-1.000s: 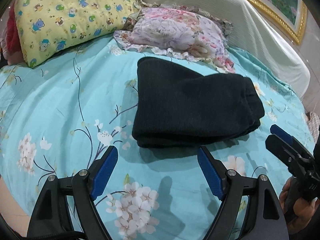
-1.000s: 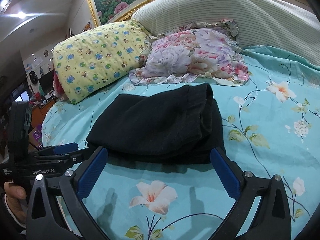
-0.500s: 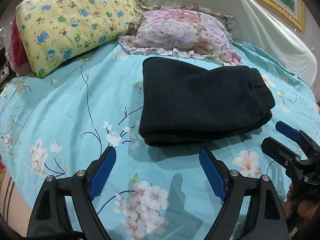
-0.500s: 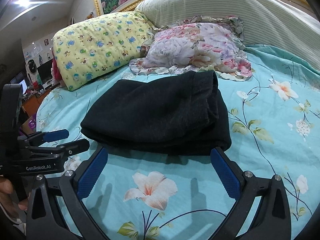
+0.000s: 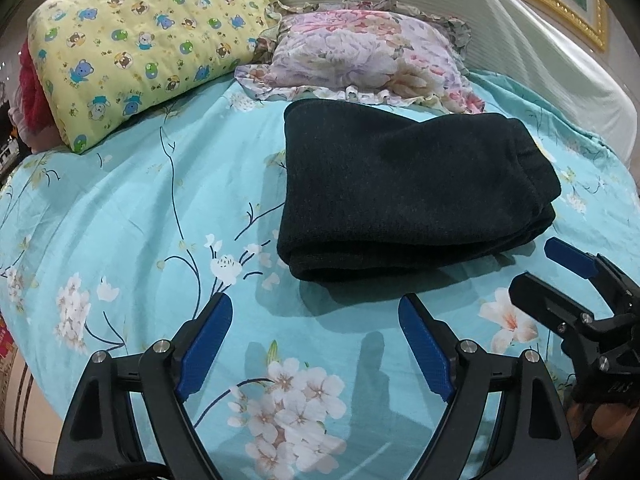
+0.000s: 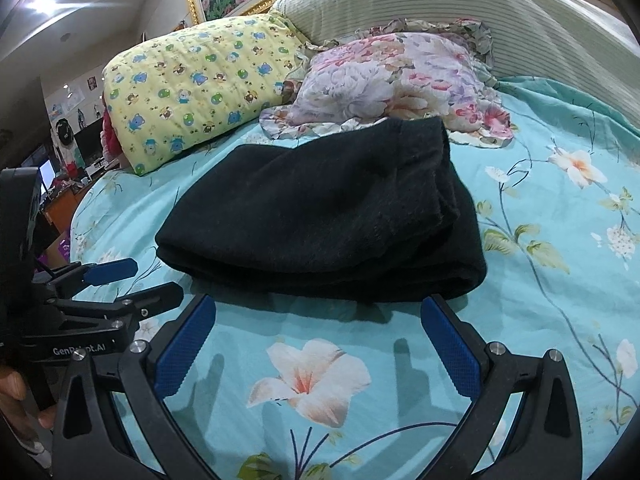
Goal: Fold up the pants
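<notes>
The black pants (image 5: 404, 192) lie folded into a thick rectangle on the turquoise floral bedsheet (image 5: 132, 216); they also show in the right wrist view (image 6: 320, 216). My left gripper (image 5: 316, 320) is open and empty, just short of the pants' near edge. My right gripper (image 6: 318, 322) is open and empty, also just short of the near edge. Each gripper shows in the other's view: the right one at the right edge (image 5: 540, 268), the left one at the left edge (image 6: 148, 280).
A yellow cartoon-print pillow (image 5: 136, 40) and a floral pillow (image 5: 360, 52) lie behind the pants. A striped cream headboard cushion (image 6: 460, 0) runs along the back. Room furniture (image 6: 64, 152) stands beyond the bed's left edge.
Both grippers have drawn back a little and lifted away from the folded pants. The pants have not moved.
</notes>
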Motion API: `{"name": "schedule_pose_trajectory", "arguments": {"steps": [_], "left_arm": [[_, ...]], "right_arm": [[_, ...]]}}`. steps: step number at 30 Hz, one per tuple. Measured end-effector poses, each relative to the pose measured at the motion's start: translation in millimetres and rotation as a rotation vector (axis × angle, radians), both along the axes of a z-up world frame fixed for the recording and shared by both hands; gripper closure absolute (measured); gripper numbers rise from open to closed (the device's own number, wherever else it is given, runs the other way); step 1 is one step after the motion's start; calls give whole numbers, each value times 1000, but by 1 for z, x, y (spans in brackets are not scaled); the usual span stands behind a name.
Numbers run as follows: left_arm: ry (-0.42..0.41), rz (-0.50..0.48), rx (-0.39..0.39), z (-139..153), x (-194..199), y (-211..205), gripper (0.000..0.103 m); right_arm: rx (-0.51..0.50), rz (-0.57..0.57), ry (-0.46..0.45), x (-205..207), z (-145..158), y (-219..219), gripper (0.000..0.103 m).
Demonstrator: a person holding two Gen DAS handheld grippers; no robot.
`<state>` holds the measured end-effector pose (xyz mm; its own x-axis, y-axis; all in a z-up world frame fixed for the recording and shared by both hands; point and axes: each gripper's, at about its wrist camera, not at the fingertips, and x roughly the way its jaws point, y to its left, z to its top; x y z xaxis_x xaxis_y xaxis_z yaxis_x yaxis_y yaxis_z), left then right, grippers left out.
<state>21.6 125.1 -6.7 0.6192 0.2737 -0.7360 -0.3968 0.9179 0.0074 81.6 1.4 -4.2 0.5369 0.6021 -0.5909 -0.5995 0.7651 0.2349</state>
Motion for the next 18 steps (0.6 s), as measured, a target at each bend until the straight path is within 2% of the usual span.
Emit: {"name": "schedule_pose_trajectory", "arguments": {"steps": [18], "left_arm": [[-2,8,11,-3,1,3,17]], "right_arm": [[-8,24,-7,-1,0,11,1]]}}
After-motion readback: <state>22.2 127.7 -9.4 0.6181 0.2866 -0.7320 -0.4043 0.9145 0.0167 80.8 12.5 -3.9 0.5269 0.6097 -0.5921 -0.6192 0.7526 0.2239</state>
